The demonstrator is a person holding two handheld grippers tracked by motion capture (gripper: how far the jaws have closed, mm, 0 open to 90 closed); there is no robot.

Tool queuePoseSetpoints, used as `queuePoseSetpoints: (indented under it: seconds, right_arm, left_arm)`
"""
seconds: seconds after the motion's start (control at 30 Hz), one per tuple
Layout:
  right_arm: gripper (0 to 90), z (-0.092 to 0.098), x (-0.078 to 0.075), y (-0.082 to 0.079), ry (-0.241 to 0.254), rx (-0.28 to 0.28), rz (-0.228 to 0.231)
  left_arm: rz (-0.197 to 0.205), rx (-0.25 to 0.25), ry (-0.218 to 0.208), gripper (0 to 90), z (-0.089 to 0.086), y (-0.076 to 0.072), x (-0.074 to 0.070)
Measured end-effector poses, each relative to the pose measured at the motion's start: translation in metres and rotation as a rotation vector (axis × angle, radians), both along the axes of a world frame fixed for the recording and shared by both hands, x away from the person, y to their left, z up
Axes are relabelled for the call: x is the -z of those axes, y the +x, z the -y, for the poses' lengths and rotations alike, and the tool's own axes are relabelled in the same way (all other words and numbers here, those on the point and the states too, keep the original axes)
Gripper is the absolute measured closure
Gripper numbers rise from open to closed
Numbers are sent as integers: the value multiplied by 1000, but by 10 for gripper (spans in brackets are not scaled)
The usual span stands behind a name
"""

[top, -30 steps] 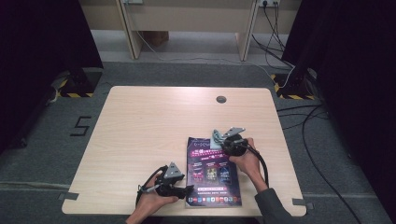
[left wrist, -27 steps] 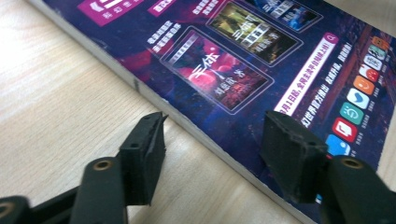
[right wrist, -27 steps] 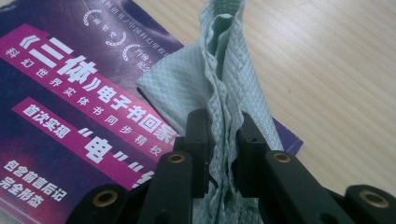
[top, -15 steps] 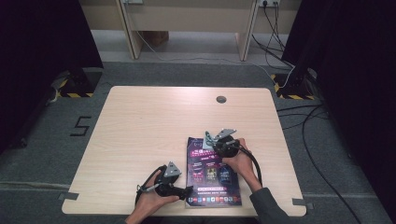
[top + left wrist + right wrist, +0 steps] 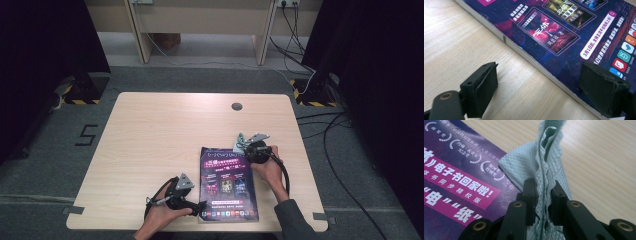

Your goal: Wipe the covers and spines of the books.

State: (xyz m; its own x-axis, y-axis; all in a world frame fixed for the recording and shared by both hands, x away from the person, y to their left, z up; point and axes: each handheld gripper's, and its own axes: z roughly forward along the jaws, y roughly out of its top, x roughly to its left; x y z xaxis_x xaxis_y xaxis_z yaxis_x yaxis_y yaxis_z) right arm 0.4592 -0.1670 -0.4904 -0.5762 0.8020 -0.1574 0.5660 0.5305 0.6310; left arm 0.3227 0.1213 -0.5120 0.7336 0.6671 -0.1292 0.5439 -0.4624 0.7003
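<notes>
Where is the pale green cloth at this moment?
The pale green cloth is pinched in the jaws of the right gripper, at the far right corner of the magazine, on the right half of the table.

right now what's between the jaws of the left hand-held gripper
In the left gripper view, the open left hand-held gripper straddles the magazine's edge: between its jaws lie bare table and the magazine's near corner, neither pad pressing it.

pale wooden table [image 5: 165,145], grey floor [image 5: 60,150]
</notes>
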Motion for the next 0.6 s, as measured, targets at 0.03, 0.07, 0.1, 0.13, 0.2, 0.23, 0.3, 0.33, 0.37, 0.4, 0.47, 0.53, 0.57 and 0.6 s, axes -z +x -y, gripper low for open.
queuePoseSetpoints:
  seconds: [0.03,0.07,0.1,0.13,0.2,0.23,0.3,0.33,0.37,0.4,0.47,0.53,0.57,0.6]
  right_arm:
    - [790,-1,0,0,-8,4,2]
    - [790,-3,0,-1,-19,1,8]
    - [789,-6,0,-3,-29,-4,12]
    - [789,-8,-1,-4,-35,-20,10]
    - [788,-16,-1,-5,-15,-45,-5]
    - [789,-20,0,-5,-14,-61,-1]
    - [789,-32,0,-9,-20,-95,-3]
    - [789,-39,0,-10,-16,-115,-6]
    - [787,-46,0,-11,-10,-131,-10]
    - [786,-52,0,-12,-4,-142,-17]
    - [784,-65,-1,-12,1,-170,-26]
    - [784,-79,0,-11,9,-191,-25]
    - [784,-86,0,-11,6,-203,-27]
    - [784,-92,0,-11,9,-211,-30]
  left_arm:
    - [1,-1,-1,145,0,0,0]
    - [2,-1,-1,144,0,0,0]
    - [2,-1,1,144,0,0,0]
    - [2,-1,1,143,0,0,0]
    - [2,0,-2,139,0,0,1]
    - [3,0,-2,138,0,0,1]
    - [4,0,-6,138,0,0,1]
    - [6,2,-3,138,0,0,1]
    - [6,1,-5,138,0,0,1]
    - [6,1,-5,138,0,0,1]
    - [6,1,-5,137,0,0,1]
    - [6,2,-4,137,0,0,1]
    - [6,4,-4,137,0,0,1]
    - [6,4,-4,137,0,0,1]
